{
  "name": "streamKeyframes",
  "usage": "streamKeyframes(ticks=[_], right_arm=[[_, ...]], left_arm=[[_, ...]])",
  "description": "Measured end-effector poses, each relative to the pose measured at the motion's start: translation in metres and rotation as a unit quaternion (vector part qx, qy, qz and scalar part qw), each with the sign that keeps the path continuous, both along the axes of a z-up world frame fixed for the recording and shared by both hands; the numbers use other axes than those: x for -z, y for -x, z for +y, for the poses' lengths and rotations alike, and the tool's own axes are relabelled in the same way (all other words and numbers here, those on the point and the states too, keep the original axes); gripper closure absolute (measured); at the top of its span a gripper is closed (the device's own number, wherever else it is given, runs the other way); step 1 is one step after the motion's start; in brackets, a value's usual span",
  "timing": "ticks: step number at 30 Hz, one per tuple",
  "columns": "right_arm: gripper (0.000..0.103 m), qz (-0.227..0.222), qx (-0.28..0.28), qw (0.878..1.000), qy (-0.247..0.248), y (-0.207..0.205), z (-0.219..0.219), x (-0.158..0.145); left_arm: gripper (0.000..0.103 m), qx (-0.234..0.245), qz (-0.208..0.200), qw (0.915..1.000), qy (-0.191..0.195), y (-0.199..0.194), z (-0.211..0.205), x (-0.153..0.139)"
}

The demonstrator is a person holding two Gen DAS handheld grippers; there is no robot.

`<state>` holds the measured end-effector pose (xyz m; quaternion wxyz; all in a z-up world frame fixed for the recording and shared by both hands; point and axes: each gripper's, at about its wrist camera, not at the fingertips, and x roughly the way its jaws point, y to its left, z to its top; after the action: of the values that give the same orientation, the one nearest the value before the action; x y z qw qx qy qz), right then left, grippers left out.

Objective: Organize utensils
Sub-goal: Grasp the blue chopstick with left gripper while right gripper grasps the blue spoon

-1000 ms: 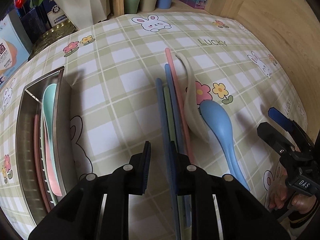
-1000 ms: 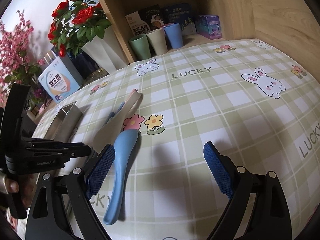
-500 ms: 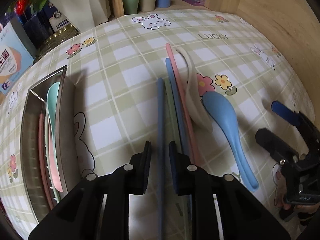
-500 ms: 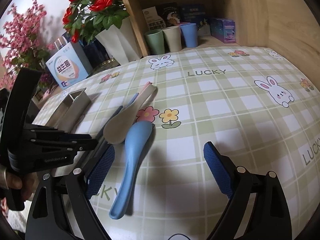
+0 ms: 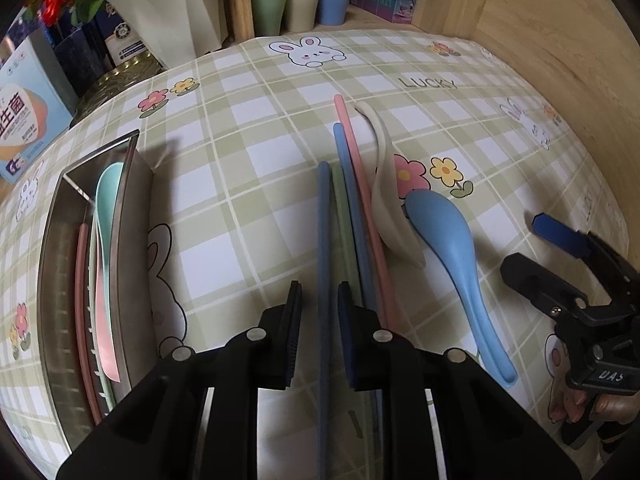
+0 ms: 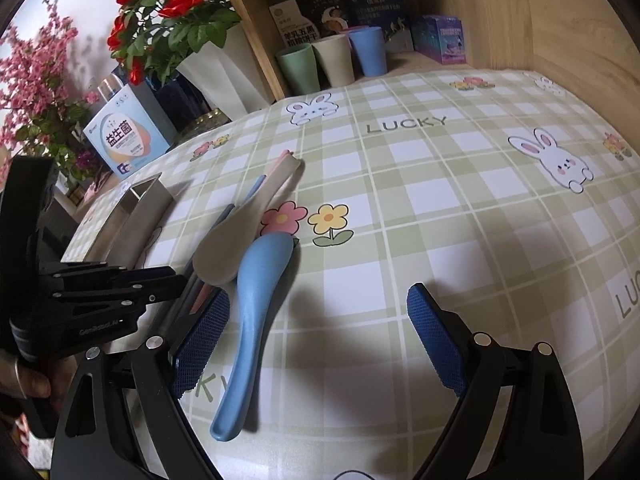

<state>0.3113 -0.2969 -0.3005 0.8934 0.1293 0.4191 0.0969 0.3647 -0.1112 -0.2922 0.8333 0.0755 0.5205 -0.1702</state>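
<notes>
My left gripper (image 5: 319,316) straddles a dark blue chopstick (image 5: 323,240) lying on the checked cloth; its jaws stand slightly apart and do not clearly pinch it. Beside it lie a green chopstick (image 5: 340,216), a second blue chopstick (image 5: 350,184) and a pink chopstick (image 5: 360,168). A cream spoon (image 5: 390,200) and a blue spoon (image 5: 452,248) lie to their right. A steel tray (image 5: 136,208) at left holds a mint spoon (image 5: 106,208) and a pink chopstick (image 5: 82,280). My right gripper (image 6: 320,332) is open and empty over the cloth, right of the blue spoon (image 6: 256,292).
Three cups (image 5: 298,4) stand on a wooden shelf at the back. A white vase with red flowers (image 6: 224,68), boxes (image 6: 128,136) and a gold tin (image 5: 116,84) stand at the back left. A wooden wall (image 5: 560,60) bounds the right side.
My left gripper has shifted so the dark blue chopstick now lies between its jaws. The right gripper has drawn back a little and stays open.
</notes>
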Motion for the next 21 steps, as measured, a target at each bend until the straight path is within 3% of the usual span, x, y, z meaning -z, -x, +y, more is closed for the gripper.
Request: streamKeyframes(ticks=[1, 8, 15, 21], right_arm=[[0.016, 0.003, -0.001, 1.0, -0.002, -0.001, -0.001, 0.001], [0.016, 0.009, -0.025, 0.999, -0.029, -0.002, 0.0, 0.005], [0.016, 0.014, -0.067, 0.997, -0.041, -0.005, 0.009, 0.005], [0.034, 0.019, -0.098, 0.995, -0.004, -0.006, 0.024, 0.004]], left_arm=[[0.097, -0.005, 0.001, 1.0, 0.004, 0.0, 0.001, 0.0], [0.097, -0.04, 0.013, 0.9985, 0.036, 0.008, 0.017, -0.005], [0.097, -0.071, -0.018, 0.9955, 0.059, 0.037, 0.036, -0.03], [0.097, -0.079, -0.044, 0.9929, 0.077, 0.059, 0.046, -0.048]])
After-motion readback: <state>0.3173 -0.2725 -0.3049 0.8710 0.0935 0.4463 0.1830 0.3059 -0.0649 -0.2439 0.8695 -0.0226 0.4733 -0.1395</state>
